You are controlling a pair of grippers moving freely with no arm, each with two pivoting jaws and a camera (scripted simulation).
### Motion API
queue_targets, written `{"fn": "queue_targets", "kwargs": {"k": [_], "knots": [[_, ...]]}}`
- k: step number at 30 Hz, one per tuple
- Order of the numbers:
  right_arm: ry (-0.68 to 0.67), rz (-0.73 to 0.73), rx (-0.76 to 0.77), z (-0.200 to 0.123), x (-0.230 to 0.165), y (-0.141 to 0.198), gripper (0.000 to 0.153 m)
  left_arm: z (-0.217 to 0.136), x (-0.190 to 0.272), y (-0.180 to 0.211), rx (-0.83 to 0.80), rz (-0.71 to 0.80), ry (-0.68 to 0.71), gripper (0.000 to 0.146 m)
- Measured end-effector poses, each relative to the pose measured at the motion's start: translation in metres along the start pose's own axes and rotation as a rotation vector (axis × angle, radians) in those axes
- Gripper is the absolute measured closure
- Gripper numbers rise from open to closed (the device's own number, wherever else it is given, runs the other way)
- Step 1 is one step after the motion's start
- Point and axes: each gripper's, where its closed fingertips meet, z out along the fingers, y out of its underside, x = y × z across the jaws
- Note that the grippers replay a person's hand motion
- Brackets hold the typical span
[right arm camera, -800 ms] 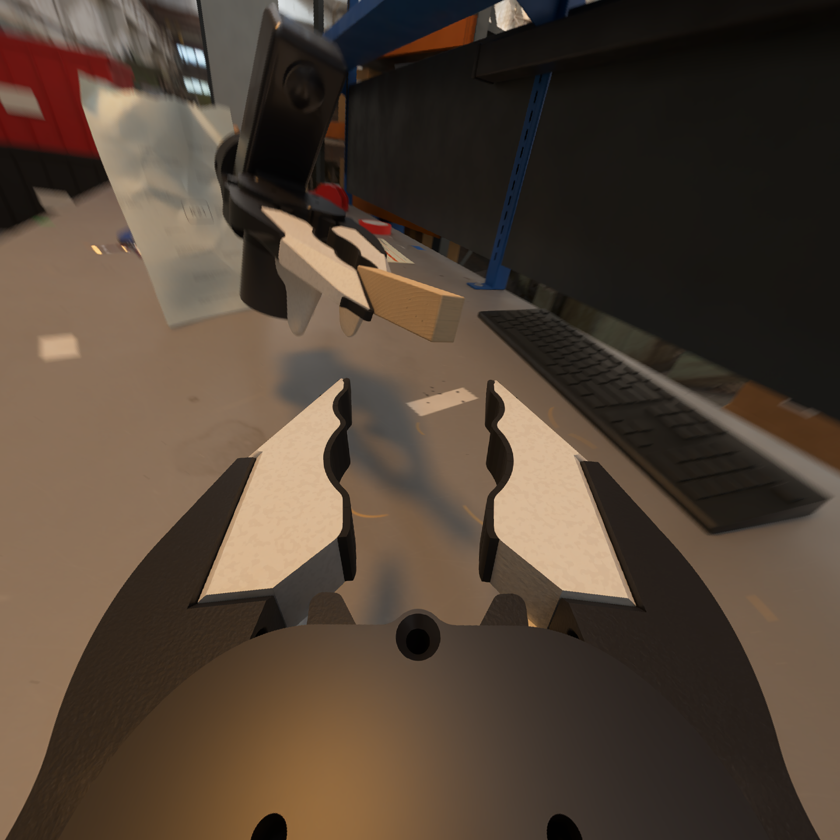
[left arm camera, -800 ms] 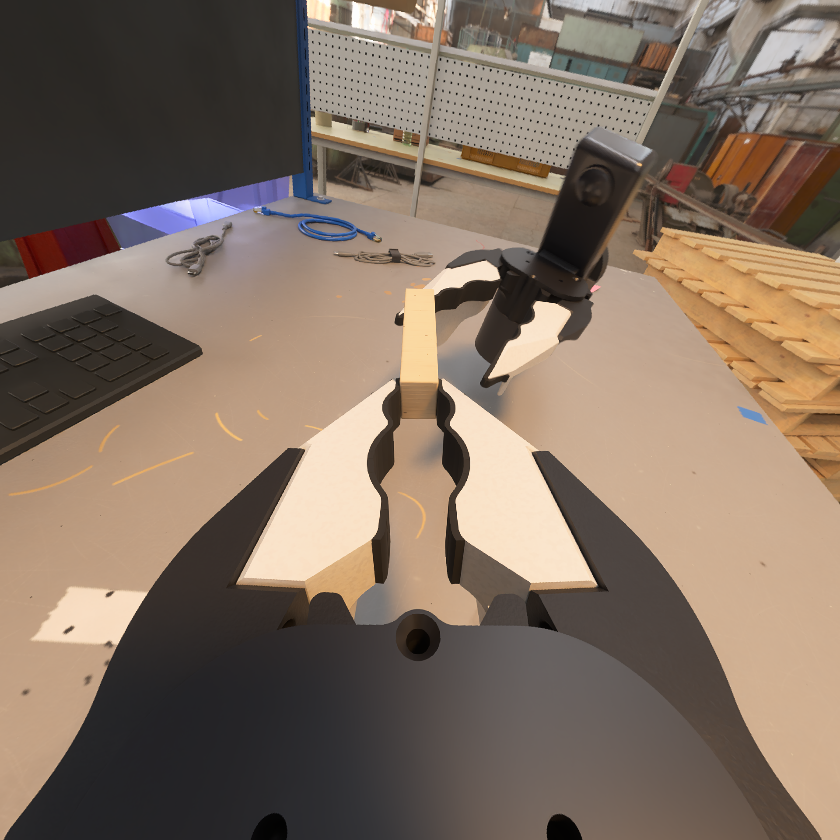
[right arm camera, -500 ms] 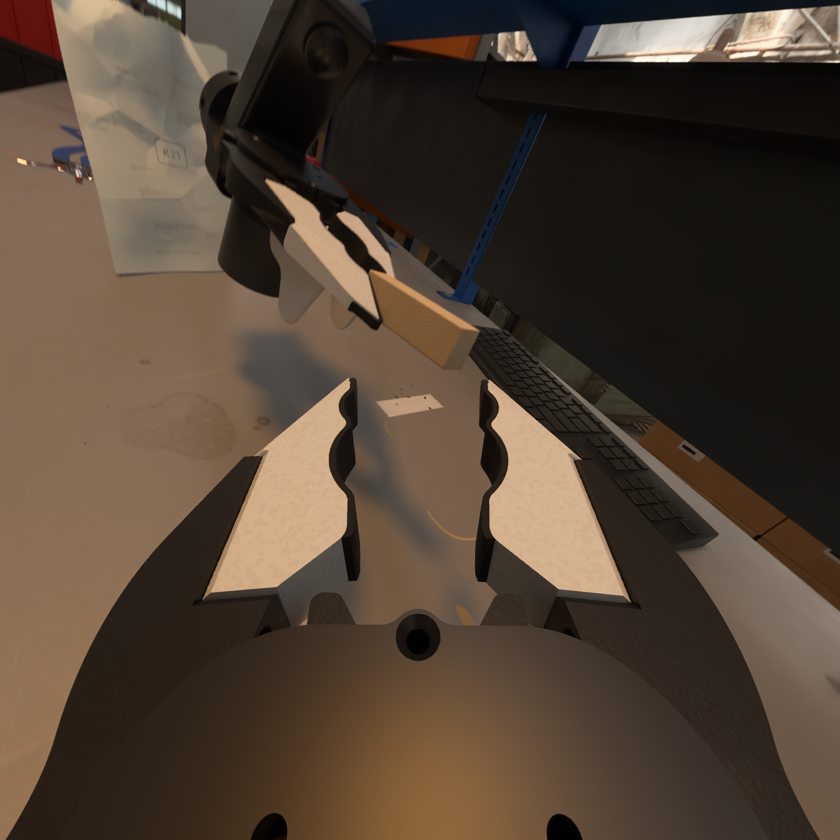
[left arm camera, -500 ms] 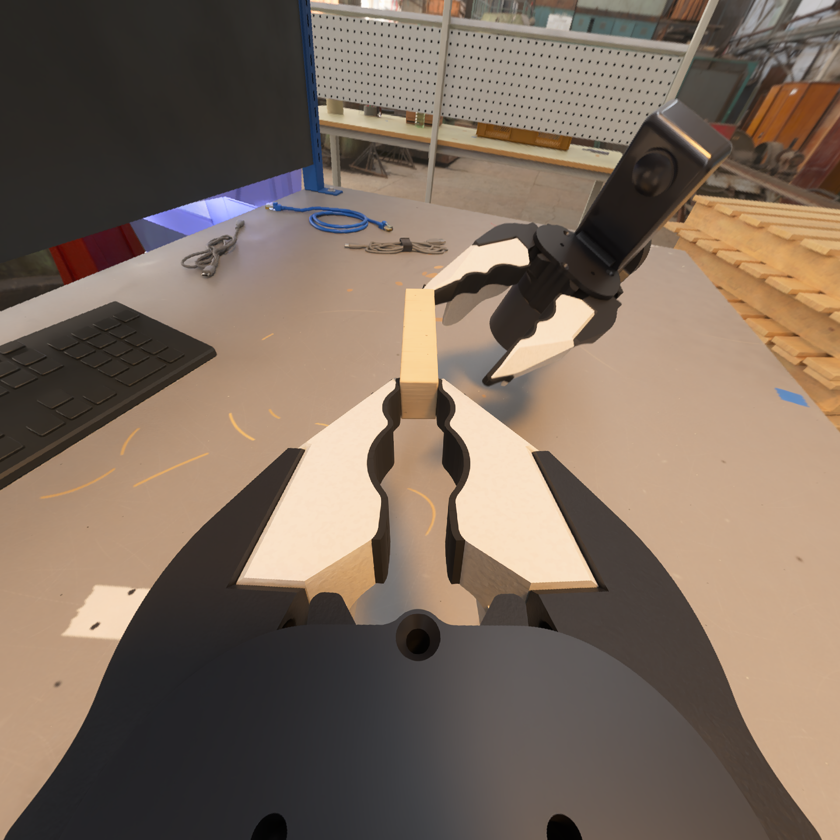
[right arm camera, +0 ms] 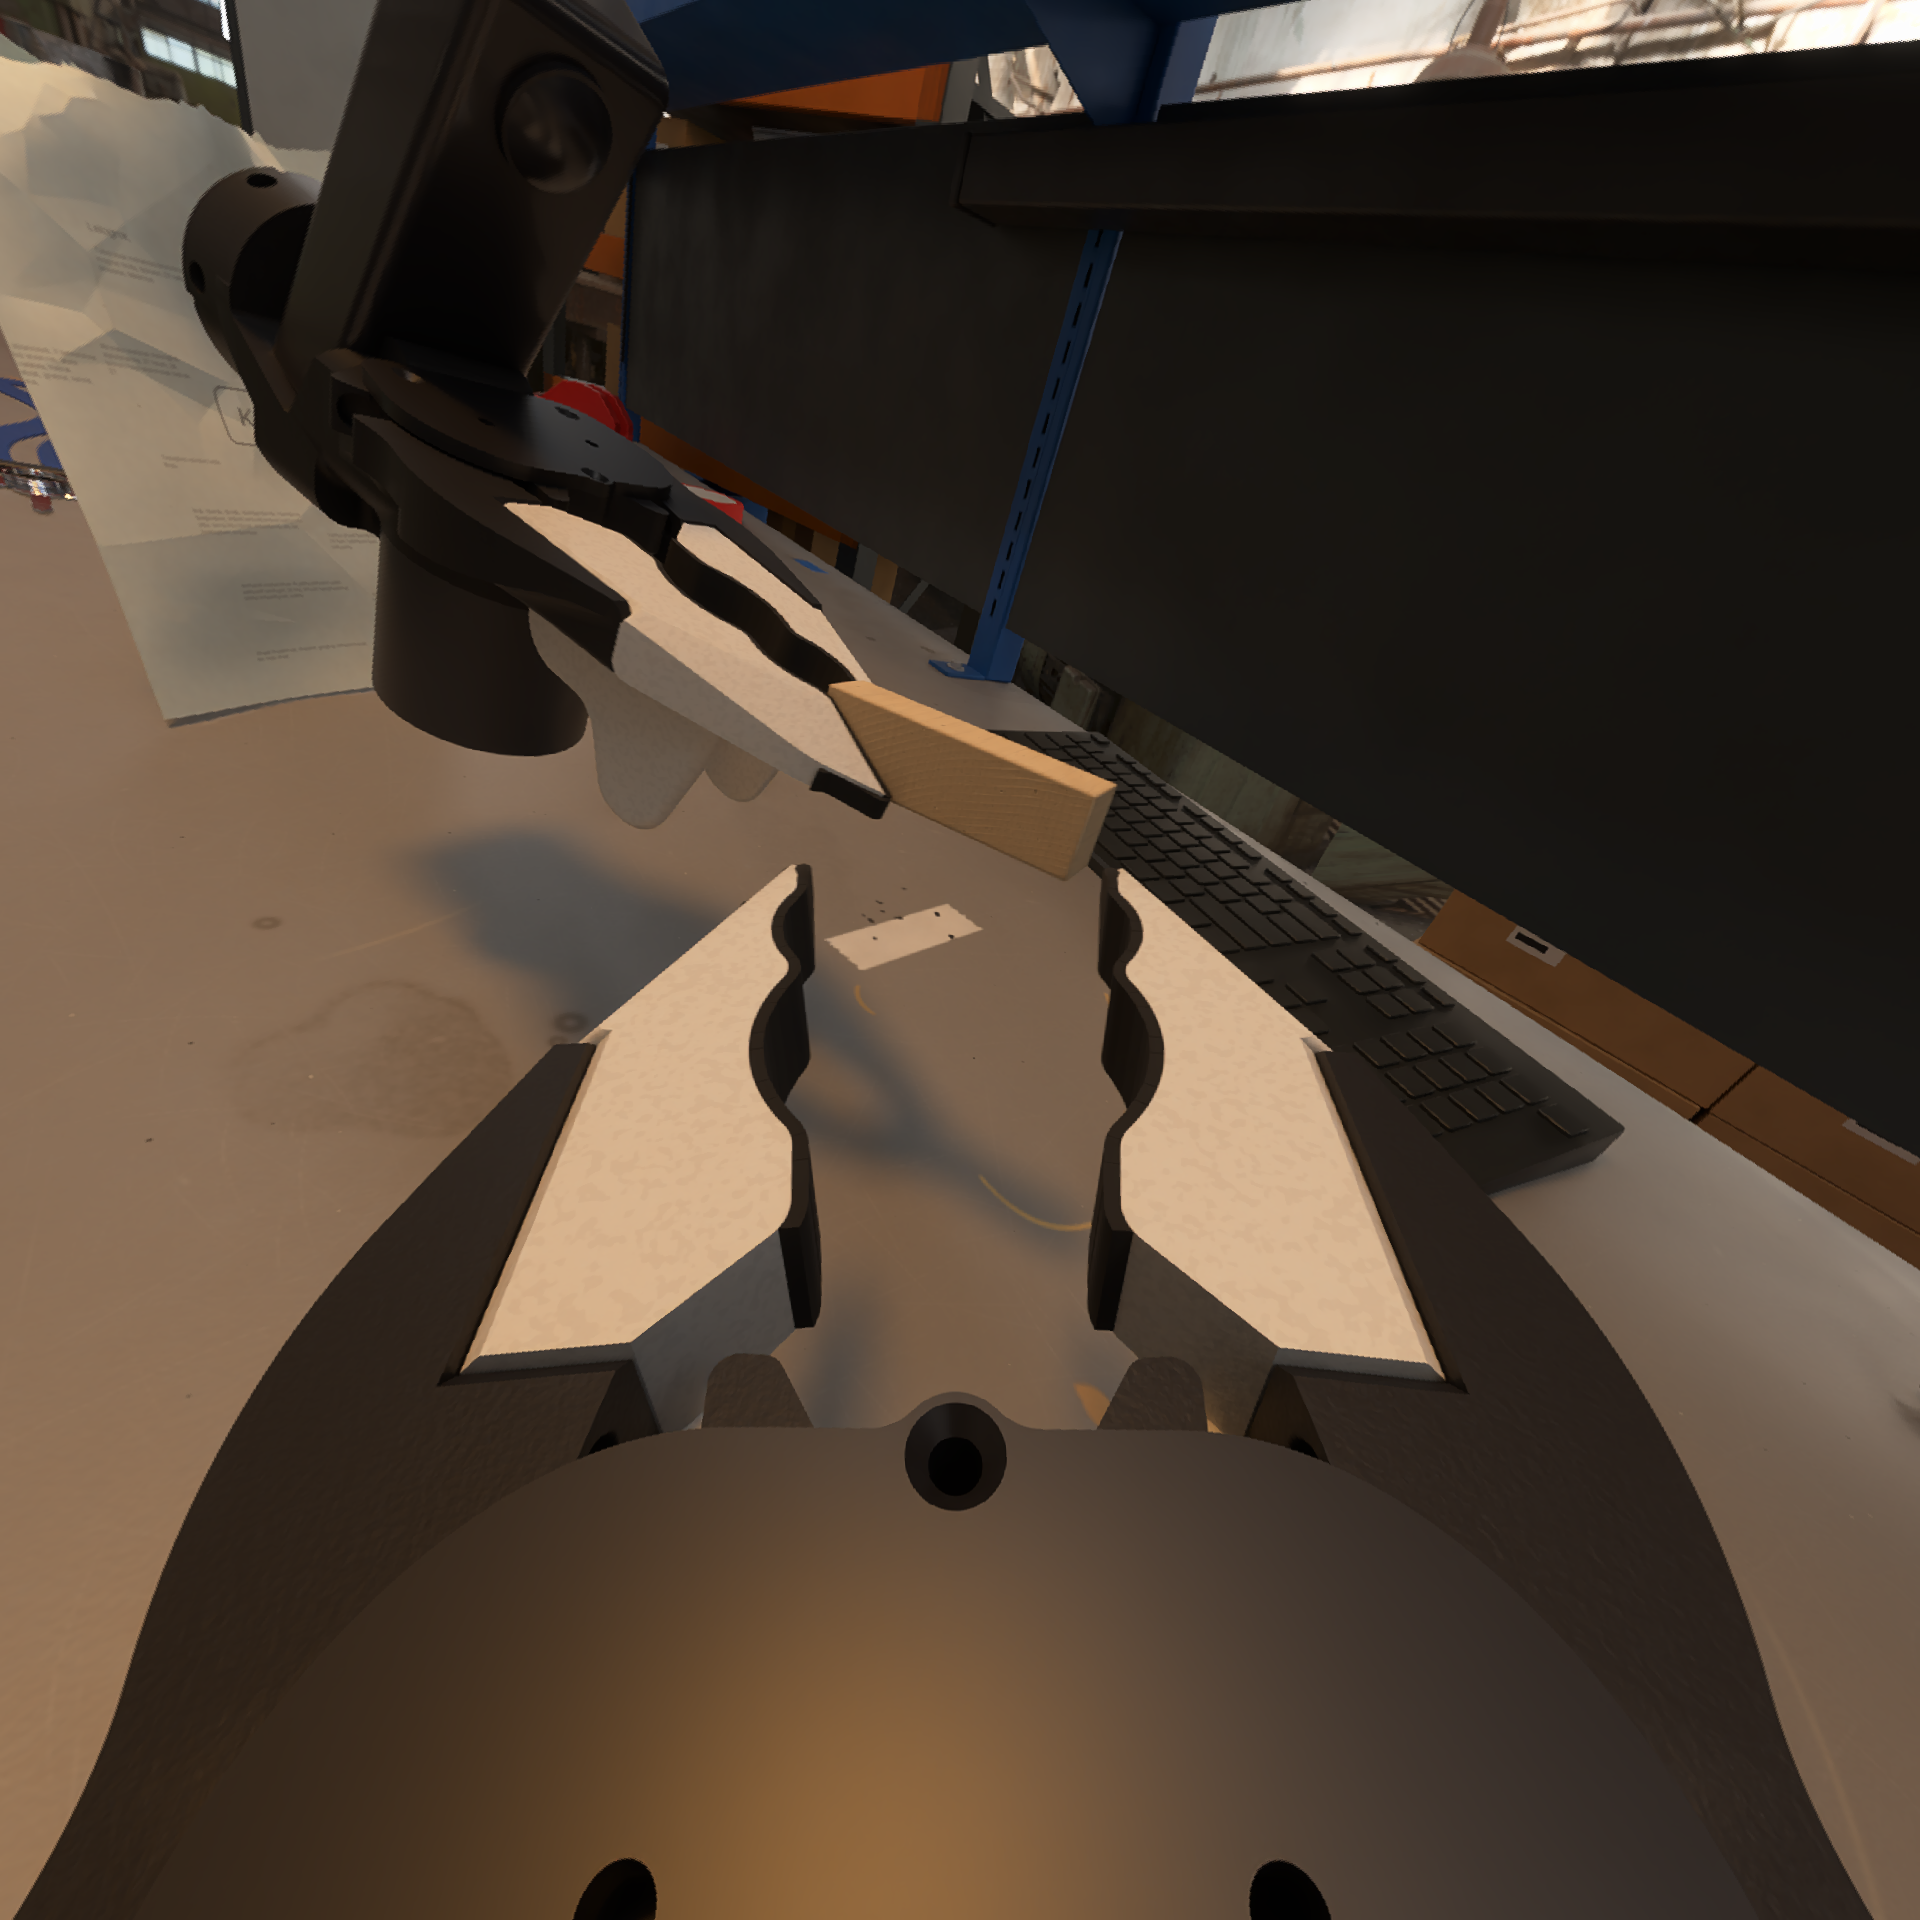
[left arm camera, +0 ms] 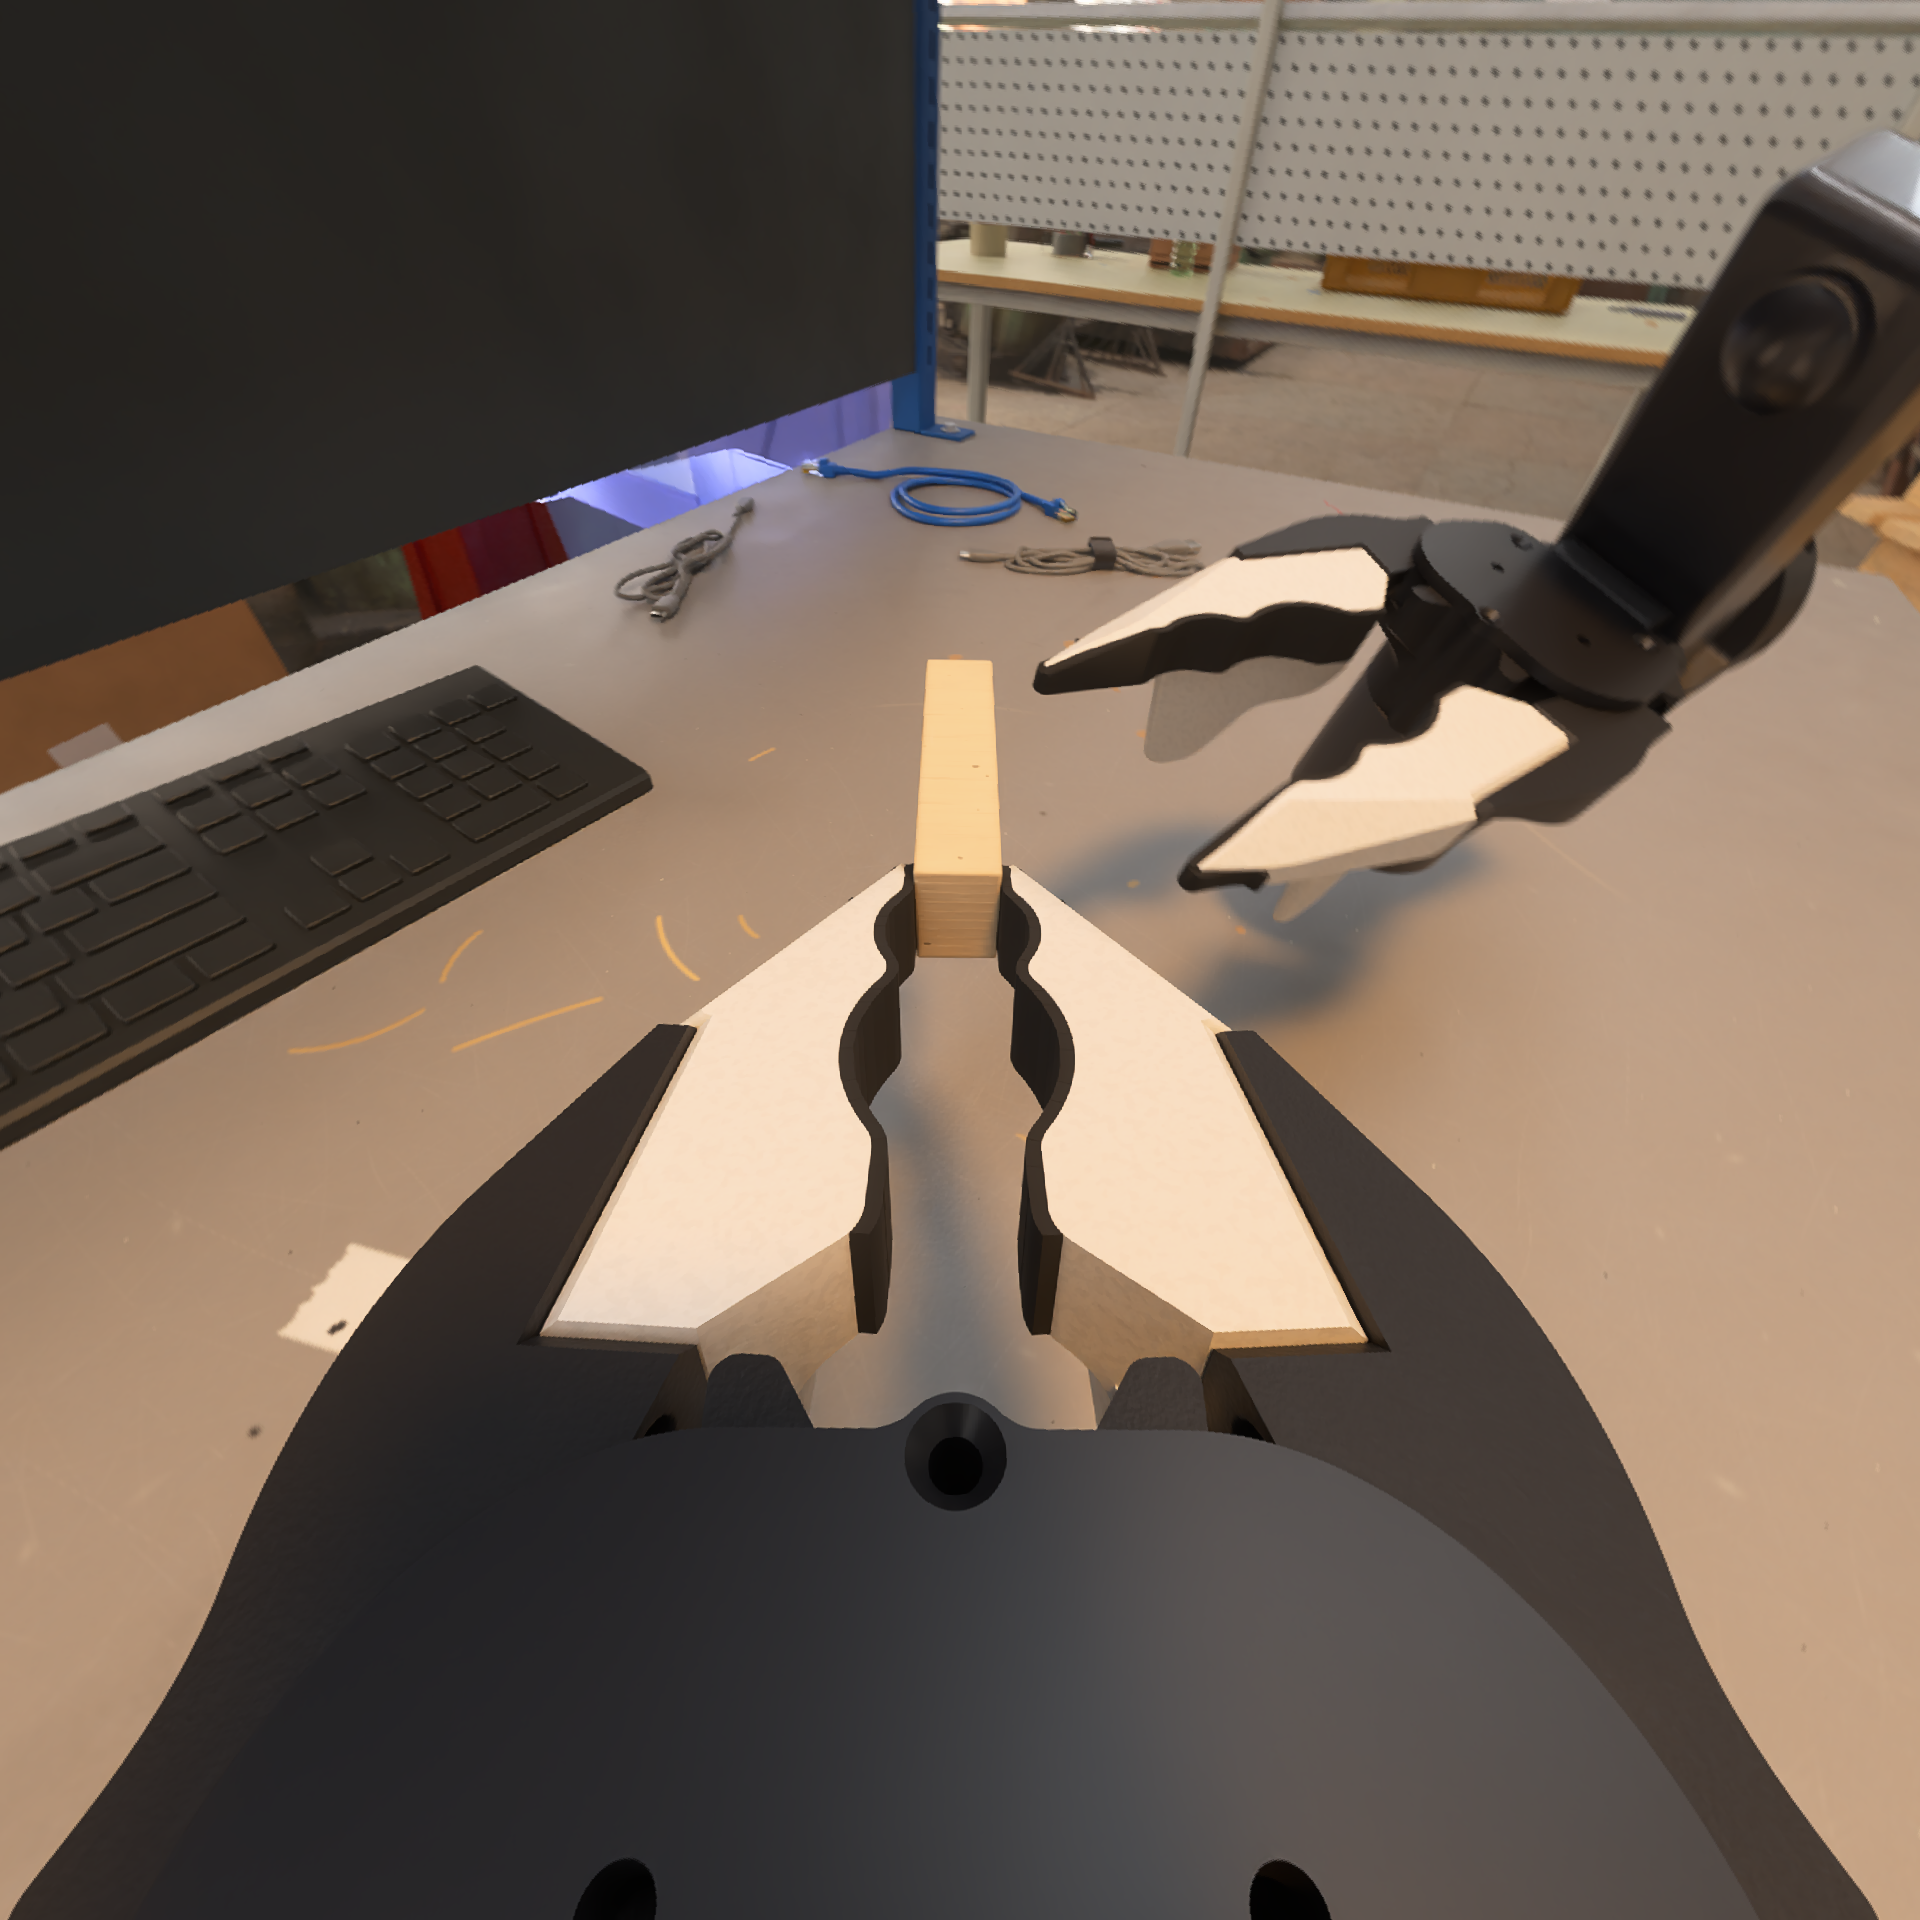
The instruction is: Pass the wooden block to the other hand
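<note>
My left gripper (left arm camera: pixel 957 902) is shut on the near end of a pale wooden block (left arm camera: pixel 957 774), held above the table with the block sticking out forward. My right gripper (left arm camera: pixel 1117 774) shows open to the right of the block's far end, a short gap away, jaws pointing left at it. In the right wrist view my right gripper (right arm camera: pixel 954 878) is open and empty. The block (right arm camera: pixel 977 779) hangs just above and beyond its fingertips, its free end over the right fingertip. The left gripper (right arm camera: pixel 831 769) grips the block's other end.
A black keyboard (left arm camera: pixel 260 842) lies left of the block, in front of a dark panel (left arm camera: pixel 416 260) on blue posts. Grey cables (left arm camera: pixel 681 577) and a blue cable (left arm camera: pixel 951 494) lie at the far table edge. A white sheet (right arm camera: pixel 187 520) stands behind the left gripper.
The two grippers have come closer together. In the right wrist view the block and left gripper loom larger, with the block's free end now just above the right fingertips. Both keep their jaw states.
</note>
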Motion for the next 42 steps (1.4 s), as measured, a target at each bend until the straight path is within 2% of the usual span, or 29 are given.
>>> {"fn": "queue_targets", "kwargs": {"k": [6,12,15,17,20,23,34,38,42], "knots": [[0.021,-0.025,0.007,0.006,-0.009,-0.004,0.079,0.003,0.005,-0.007,0.053,-0.092,-0.003,0.132],[0.012,0.028,0.070,0.000,-0.003,-0.012,0.074,0.006,0.011,-0.001,0.017,-0.013,0.032,0.132],[-0.055,0.112,0.095,-0.006,0.002,-0.012,0.081,0.003,0.019,-0.002,0.031,0.007,0.121,0.132],[-0.158,0.198,0.108,-0.009,-0.002,-0.011,0.090,0.000,0.026,-0.001,0.036,0.036,0.211,0.132],[-0.292,0.343,0.123,-0.010,-0.009,-0.011,0.096,-0.004,0.034,0.001,0.036,0.030,0.304,0.132],[-0.388,0.375,0.102,-0.012,-0.019,-0.010,0.105,-0.009,0.040,-0.002,0.060,-0.005,0.381,0.132],[-0.425,0.365,0.050,-0.011,-0.027,-0.005,0.132,-0.009,0.049,0.005,0.003,0.023,0.425,0.132],[-0.418,0.352,0.065,-0.013,-0.026,-0.008,0.134,-0.008,0.050,0.003,0.023,0.033,0.420,0.132],[-0.393,0.379,0.112,-0.014,-0.019,-0.015,0.136,-0.005,0.043,-0.005,0.099,0.051,0.356,0.127]]}}
